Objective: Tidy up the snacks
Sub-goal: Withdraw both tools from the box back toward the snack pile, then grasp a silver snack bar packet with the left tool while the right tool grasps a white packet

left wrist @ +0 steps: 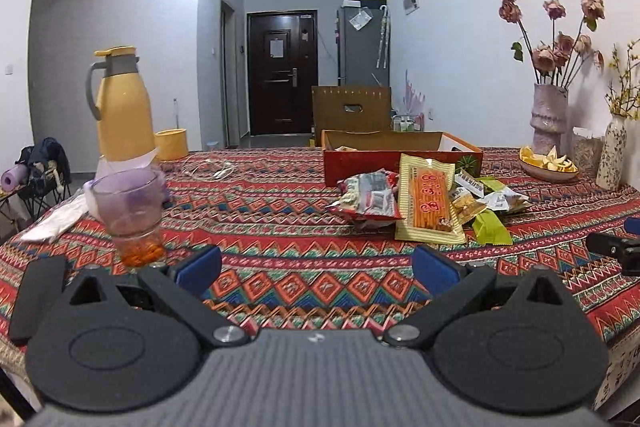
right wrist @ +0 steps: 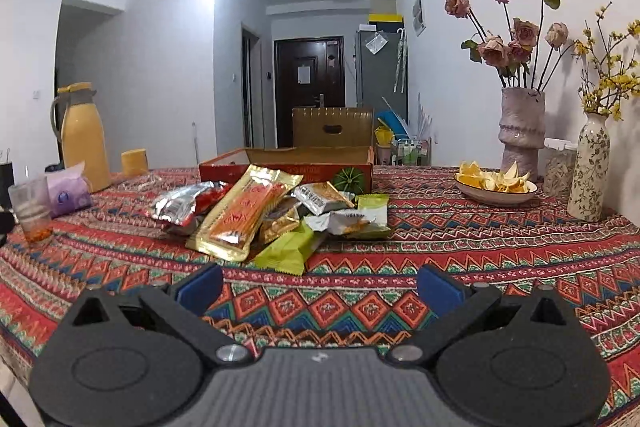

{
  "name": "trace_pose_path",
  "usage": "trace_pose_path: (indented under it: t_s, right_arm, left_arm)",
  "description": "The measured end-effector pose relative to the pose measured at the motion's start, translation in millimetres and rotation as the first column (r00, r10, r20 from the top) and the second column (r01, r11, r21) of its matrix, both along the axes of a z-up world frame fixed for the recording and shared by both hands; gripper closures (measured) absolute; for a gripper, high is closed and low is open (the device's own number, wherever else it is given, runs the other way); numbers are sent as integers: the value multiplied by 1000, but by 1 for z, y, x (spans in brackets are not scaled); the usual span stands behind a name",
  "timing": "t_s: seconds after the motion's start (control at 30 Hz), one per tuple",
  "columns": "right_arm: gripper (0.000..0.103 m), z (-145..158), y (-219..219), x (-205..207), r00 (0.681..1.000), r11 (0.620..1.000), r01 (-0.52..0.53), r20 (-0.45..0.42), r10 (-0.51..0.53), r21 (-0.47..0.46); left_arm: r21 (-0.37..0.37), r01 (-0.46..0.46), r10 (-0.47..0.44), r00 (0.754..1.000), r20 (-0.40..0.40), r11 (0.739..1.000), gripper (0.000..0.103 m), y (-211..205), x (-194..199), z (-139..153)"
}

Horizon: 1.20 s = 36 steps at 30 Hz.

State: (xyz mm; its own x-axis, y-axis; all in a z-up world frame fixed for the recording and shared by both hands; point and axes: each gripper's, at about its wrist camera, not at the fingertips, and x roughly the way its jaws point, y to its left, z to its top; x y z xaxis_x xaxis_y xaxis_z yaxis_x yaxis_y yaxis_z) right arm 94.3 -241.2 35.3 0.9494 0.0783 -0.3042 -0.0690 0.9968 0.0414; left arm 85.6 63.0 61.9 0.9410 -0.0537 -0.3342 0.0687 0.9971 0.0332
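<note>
Currently, both handheld grippers hover over a patterned tabletop (right wrist: pixel 480 247), jaws spread and empty, facing a heap of snack packets.

Behind the heap sits an open red cardboard box (right wrist: pixel 280 169). The long gold biscuit-stick packet (right wrist: pixel 244 213) points away toward the box. The right gripper (right wrist: pixel 320 287) looks nearer: a green wrapper (right wrist: pixel 286 253) lies just ahead. The left gripper (left wrist: pixel 318 267) has the heap ahead-right.

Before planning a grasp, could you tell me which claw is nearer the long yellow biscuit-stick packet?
Right claw: yellow packet just ahead-left. Left claw: packet farther ahead-right.
</note>
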Motion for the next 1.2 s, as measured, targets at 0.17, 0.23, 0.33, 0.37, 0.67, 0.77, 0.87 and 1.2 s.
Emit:
trace_pose_path:
  t_s: [0.17, 0.23, 0.33, 0.37, 0.67, 0.77, 0.87, 1.2]
  right_arm:
    - [0, 0, -5, 17, 1000, 1000, -4, -3, 4, 11]
    - [0, -2, -4, 27, 1000, 1000, 4, -22, -4, 1]
    - [0, -5, -7, 42, 999, 1000, 4, -52, -3, 16]
    - [0, -5, -8, 47, 998, 1000, 0, -66, 2, 29]
    - [21, -6, -6, 118, 981, 996, -10, -191, 27, 88]
    - [34, 3, 5, 142, 982, 998, -55, -181, 58, 26]
    - [40, 9, 14, 169, 982, 998, -38, -185, 30, -40]
    - [41, -4, 7, 231, 969, 990, 120, -210, -134, -77]
  left_arm:
    - [5, 24, -24, 1000, -11, 1000, 0, -7, 20, -3]
    - [13, 37, -36, 999, -26, 999, 0, -11, 33, -4]
    - [14, 51, -50, 998, -48, 999, 0, -15, 54, -7]
    - [10, 55, -55, 997, -54, 998, 0, -17, 61, -9]
    - [46, 112, -105, 985, -135, 993, 0, -39, 148, -16]
    - [34, 133, -127, 983, -133, 991, 1, -43, 181, -14]
    - [11, 150, -147, 979, -139, 989, 8, -46, 215, -14]
    - [-113, 172, -193, 959, -206, 979, 39, -45, 282, -42]
